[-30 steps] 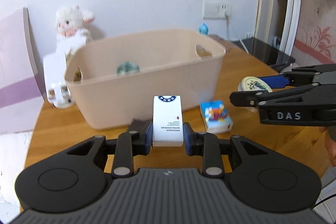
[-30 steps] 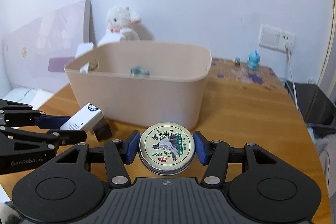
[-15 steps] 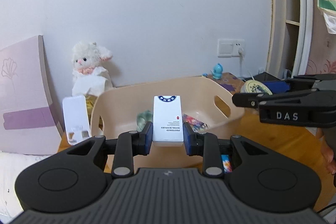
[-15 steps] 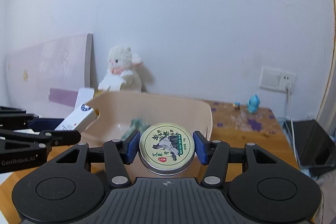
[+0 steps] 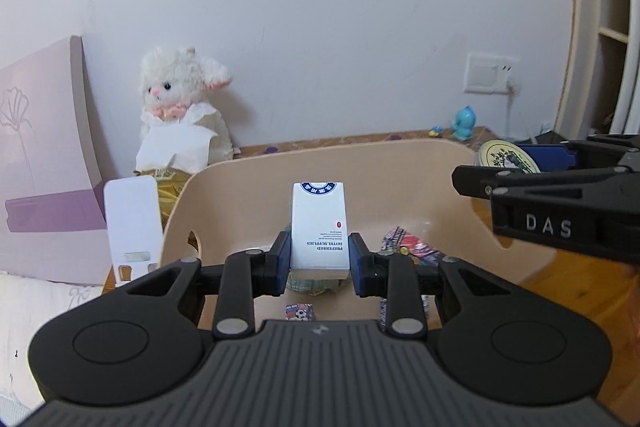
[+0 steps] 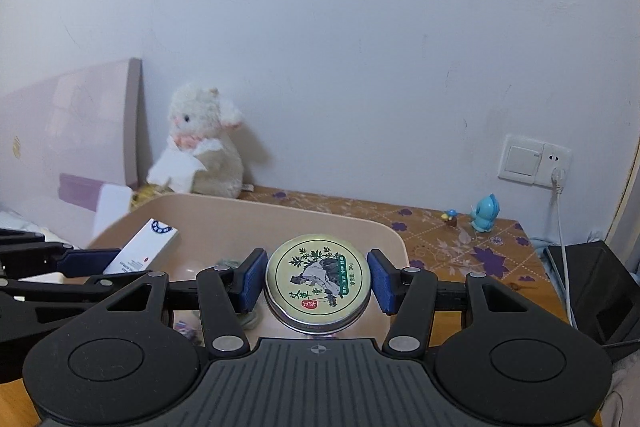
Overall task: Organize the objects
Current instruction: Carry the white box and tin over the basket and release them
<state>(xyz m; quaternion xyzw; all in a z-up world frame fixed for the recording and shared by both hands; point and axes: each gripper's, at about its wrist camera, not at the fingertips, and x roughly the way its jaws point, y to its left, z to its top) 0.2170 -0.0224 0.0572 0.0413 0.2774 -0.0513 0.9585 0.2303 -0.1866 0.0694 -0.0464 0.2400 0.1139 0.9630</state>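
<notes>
My left gripper (image 5: 319,259) is shut on a small white box (image 5: 318,225) with a blue round logo, held upright above the open beige plastic tub (image 5: 400,157). My right gripper (image 6: 316,281) is shut on a round tin (image 6: 317,281) with a plant drawing on its lid, held above the same tub (image 6: 248,215). The tin (image 5: 506,157) and the right gripper show at the right in the left wrist view. The white box (image 6: 142,247) and the left gripper show at the left in the right wrist view. Several small colourful packets (image 5: 412,247) lie in the tub.
A white plush lamb (image 5: 178,107) sits against the wall behind the tub. A white phone stand (image 5: 132,223) stands left of the tub. A pink board (image 5: 40,155) leans at the far left. A blue figurine (image 6: 486,213) stands near the wall socket (image 6: 534,163).
Both grippers have risen from table height beside the tub to above it and moved forward over its opening, each keeping hold of its object.
</notes>
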